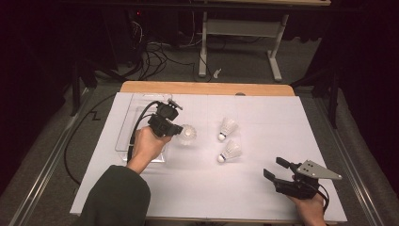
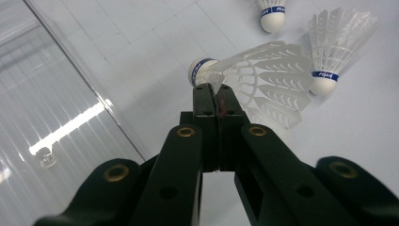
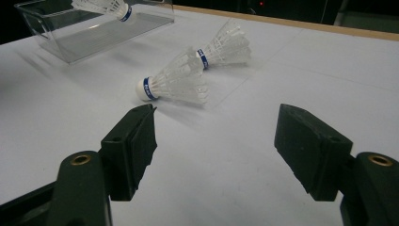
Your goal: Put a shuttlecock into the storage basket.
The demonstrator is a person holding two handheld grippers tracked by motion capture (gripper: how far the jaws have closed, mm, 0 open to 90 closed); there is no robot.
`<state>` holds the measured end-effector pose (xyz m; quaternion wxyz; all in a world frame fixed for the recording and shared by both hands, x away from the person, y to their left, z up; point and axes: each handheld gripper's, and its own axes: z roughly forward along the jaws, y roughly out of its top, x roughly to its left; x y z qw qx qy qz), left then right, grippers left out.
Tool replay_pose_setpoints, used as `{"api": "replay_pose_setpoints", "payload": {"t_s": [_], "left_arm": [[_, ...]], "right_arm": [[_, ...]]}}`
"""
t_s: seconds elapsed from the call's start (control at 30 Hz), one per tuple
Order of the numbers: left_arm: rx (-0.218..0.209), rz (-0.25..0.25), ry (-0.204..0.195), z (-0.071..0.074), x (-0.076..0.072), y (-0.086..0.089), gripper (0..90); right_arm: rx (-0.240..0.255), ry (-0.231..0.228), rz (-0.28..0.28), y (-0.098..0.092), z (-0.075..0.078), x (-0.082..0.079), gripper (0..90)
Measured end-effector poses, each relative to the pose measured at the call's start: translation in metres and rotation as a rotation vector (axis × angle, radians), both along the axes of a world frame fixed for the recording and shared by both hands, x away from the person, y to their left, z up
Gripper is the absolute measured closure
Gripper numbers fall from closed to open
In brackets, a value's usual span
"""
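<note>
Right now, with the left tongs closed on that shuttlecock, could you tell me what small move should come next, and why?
Probably carry it sideways over the clear plastic tray and only then open. The left tongs pinch the shuttlecock by its feather skirt, and it hangs beside the tray's rim, not yet above the tray.
</note>
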<state>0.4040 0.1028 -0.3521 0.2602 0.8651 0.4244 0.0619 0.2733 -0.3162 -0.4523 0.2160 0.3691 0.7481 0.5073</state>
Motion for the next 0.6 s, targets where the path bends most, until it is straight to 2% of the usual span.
{"api": "replay_pose_setpoints", "payload": {"t_s": [0.6], "left_arm": [[-0.009, 0.03, -0.02, 0.009, 0.001, 0.017, 90.0]], "right_arm": [[0.0, 0.0, -0.001, 0.0, 0.0, 0.0, 30.0]]}}
